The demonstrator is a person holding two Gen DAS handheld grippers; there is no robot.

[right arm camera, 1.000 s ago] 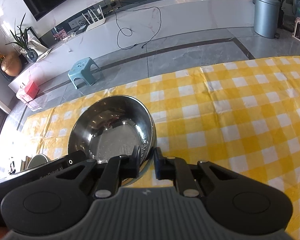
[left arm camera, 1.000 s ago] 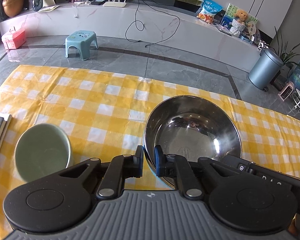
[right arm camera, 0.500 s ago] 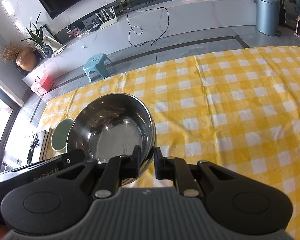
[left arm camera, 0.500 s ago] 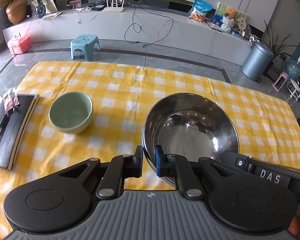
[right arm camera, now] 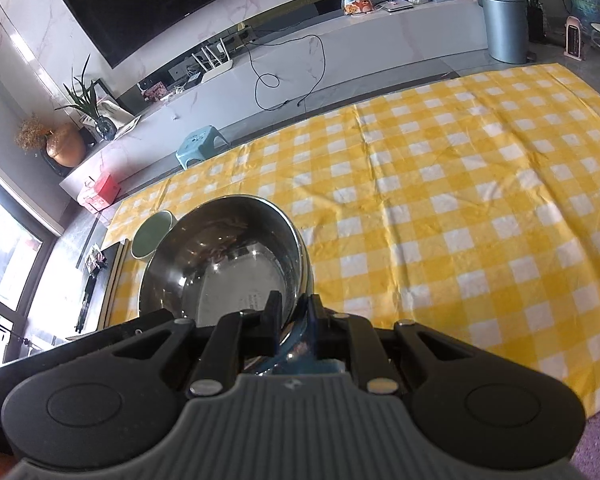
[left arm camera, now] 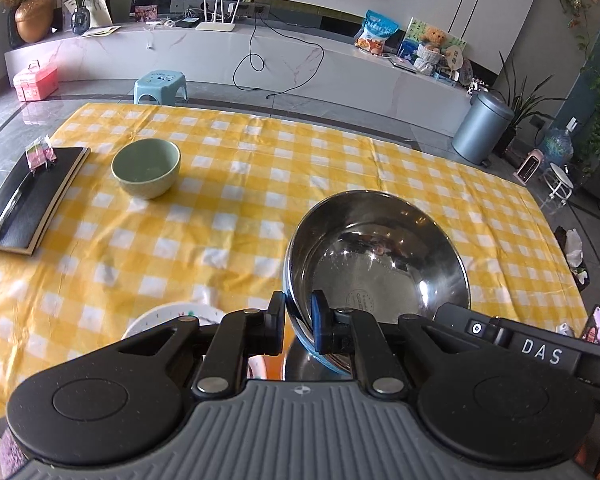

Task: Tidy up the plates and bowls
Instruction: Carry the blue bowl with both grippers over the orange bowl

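Observation:
A large steel bowl (left arm camera: pixel 376 256) hangs above the yellow checked tablecloth (left arm camera: pixel 228 208), held by both grippers. My left gripper (left arm camera: pixel 298 322) is shut on its near left rim. My right gripper (right arm camera: pixel 294 316) is shut on its near right rim; the steel bowl (right arm camera: pixel 228 264) fills the left of that view. A green bowl (left arm camera: pixel 146 167) stands upright on the cloth at the far left, also in the right wrist view (right arm camera: pixel 152 235). A white plate (left arm camera: pixel 172 318) lies partly hidden under my left gripper. Something blue shows under the steel bowl between the right fingers.
A black notebook (left arm camera: pixel 28 196) with a pen and a small packet lies at the table's left edge. The right gripper's body (left arm camera: pixel 520 344) crosses the lower right of the left wrist view. Beyond the table are a blue stool (left arm camera: pixel 160 87) and a grey bin (left arm camera: pixel 480 128).
Both grippers have lifted the steel bowl up from the cloth and drawn back. More of the table shows, with the green bowl farther off and the white plate now in view.

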